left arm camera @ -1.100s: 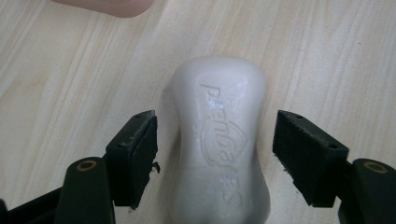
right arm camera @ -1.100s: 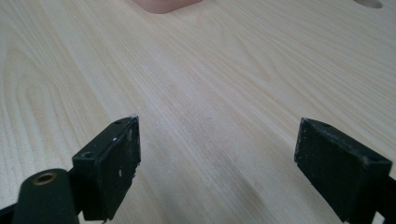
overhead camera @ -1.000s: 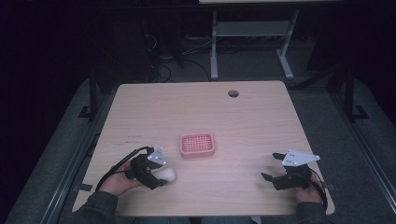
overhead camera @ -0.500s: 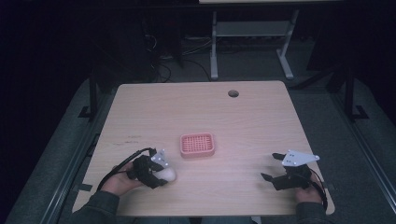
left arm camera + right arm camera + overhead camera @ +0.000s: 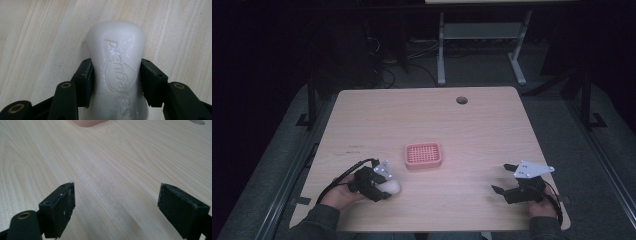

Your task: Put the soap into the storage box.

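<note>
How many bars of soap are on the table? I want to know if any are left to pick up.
1: a white moulded bar of soap at the table's near left, clamped in the left claw. Nothing seems hidden.

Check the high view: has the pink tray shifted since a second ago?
No. The pink tray sits at the same spot relative to the table hole, apart from the left claw clamped on the white soap.
</note>
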Demonstrator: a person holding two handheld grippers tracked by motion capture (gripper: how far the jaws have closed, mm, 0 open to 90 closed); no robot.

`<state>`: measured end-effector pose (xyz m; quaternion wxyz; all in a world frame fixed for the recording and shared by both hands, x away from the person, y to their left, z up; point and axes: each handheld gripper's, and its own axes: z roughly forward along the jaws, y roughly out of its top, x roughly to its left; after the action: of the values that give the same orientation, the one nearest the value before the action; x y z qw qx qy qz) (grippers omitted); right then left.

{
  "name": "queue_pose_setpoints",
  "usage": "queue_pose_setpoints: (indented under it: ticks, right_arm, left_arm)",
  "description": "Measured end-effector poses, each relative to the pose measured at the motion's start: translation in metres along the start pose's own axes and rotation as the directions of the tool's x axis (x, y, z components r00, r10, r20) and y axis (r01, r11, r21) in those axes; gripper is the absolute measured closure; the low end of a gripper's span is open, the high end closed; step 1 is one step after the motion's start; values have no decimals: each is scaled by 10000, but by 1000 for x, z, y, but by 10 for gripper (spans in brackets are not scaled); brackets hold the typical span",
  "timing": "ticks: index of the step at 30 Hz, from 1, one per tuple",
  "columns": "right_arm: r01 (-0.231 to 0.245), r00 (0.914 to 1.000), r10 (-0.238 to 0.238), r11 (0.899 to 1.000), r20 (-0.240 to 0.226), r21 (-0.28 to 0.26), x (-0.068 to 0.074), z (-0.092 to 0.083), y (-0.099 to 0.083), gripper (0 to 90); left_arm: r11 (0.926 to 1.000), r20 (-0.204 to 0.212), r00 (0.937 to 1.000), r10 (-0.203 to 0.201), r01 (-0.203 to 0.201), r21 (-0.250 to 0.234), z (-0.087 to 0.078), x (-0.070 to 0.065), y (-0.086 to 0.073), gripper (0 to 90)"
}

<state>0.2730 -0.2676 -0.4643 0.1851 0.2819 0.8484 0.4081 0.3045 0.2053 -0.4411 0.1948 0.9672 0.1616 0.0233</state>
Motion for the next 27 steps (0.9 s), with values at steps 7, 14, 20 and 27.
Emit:
queue_pose_setpoints:
  ticks: [7, 14, 20, 27]
  right_arm:
    - [-13, 10000, 13, 10000, 4, -25, 0, -1, 0, 137]
    - [-12, 10000, 12, 10000, 2, -39, 0, -1, 0, 138]
    - [-6, 10000, 6, 10000, 18, -40, 1, -2, 0, 137]
    - [-32, 10000, 32, 10000, 1, -87, 2, -3, 0, 138]
  left_arm:
    - [10000, -172, 9998, 34, -34, 11, 0, -2, 1, 494]
    - [10000, -197, 9998, 39, -39, -17, -3, -3, 2, 495]
    - [9998, -266, 9996, 60, -65, -200, -8, -4, 3, 494]
    - [9995, -359, 9993, 127, -137, -271, -11, -4, 8, 494]
